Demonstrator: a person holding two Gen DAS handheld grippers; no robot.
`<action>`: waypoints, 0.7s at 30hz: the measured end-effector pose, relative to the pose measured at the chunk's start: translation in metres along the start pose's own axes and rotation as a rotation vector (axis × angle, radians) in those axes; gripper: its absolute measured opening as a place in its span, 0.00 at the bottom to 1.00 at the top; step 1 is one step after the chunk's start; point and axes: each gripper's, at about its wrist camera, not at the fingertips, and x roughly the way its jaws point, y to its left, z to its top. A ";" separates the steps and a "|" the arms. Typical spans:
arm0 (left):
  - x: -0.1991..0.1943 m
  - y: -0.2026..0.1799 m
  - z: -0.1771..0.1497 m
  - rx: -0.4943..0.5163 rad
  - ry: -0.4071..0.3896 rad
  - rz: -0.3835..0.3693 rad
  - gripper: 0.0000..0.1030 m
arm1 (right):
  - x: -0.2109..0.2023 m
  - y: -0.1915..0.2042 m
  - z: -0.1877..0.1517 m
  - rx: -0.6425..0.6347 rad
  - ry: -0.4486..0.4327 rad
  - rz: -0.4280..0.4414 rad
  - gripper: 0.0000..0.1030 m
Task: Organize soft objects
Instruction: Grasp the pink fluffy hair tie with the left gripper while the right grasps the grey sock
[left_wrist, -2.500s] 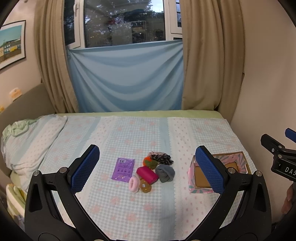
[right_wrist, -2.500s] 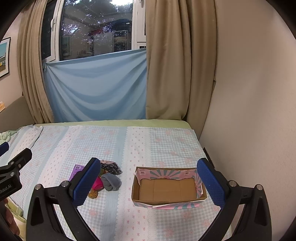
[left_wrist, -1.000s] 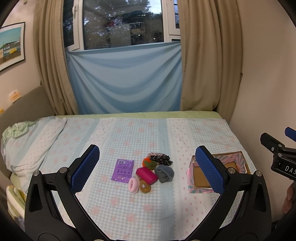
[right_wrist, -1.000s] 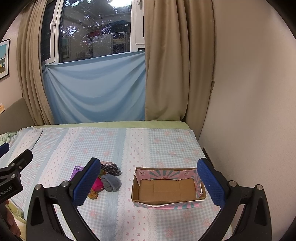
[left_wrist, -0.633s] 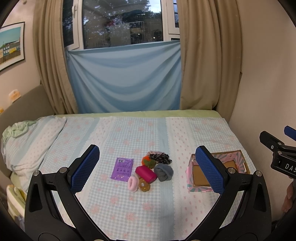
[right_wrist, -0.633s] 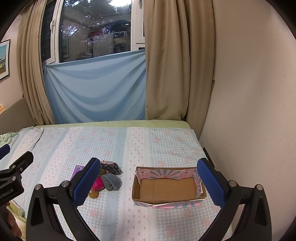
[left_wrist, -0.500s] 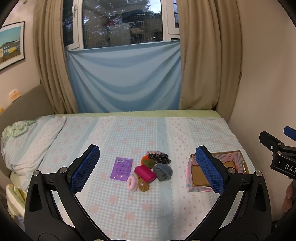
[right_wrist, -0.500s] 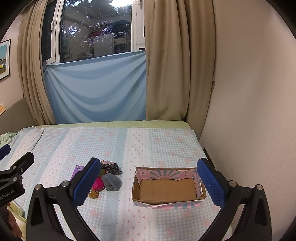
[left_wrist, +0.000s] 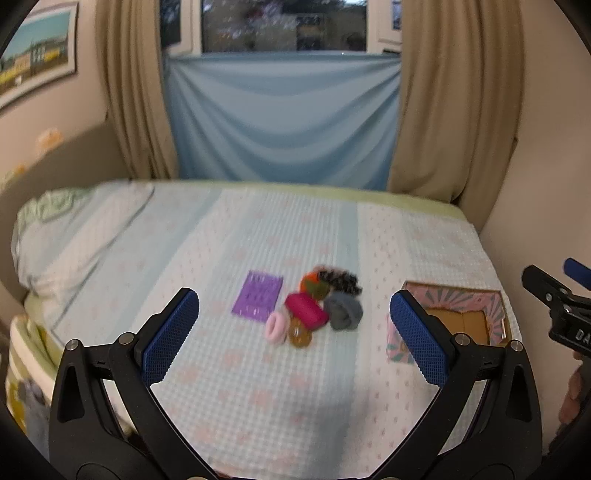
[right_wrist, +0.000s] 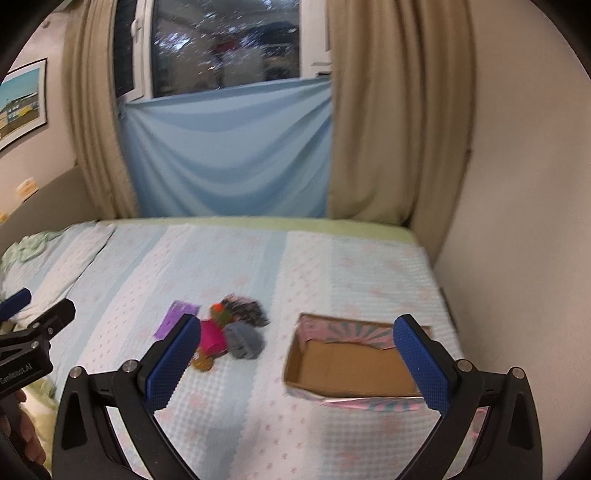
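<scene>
Both grippers, left (left_wrist: 295, 328) and right (right_wrist: 295, 354), have jaws spread wide, empty. Ahead of them on the bed (left_wrist: 258, 406) we count six soft pieces in one cluster (left_wrist: 314, 310), one purple packet (left_wrist: 258, 299) touching its left, one cardboard box (right_wrist: 351, 362) nearby, right.

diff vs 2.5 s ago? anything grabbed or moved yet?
Nothing grabbed. Both views have tipped down and closed in on the bed; frames are motion-blurred. The left hand-held gripper and right hand-held gripper are open and empty as before. The pile of soft items and the empty box sit unchanged.
</scene>
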 end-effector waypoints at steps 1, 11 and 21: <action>0.006 0.006 -0.004 -0.009 0.020 0.000 1.00 | 0.006 0.002 -0.002 -0.002 0.012 0.018 1.00; 0.107 0.072 -0.027 -0.056 0.185 -0.069 1.00 | 0.089 0.054 -0.011 0.012 0.126 0.081 1.00; 0.273 0.107 -0.076 -0.040 0.347 -0.166 0.99 | 0.221 0.106 -0.053 0.092 0.263 0.025 1.00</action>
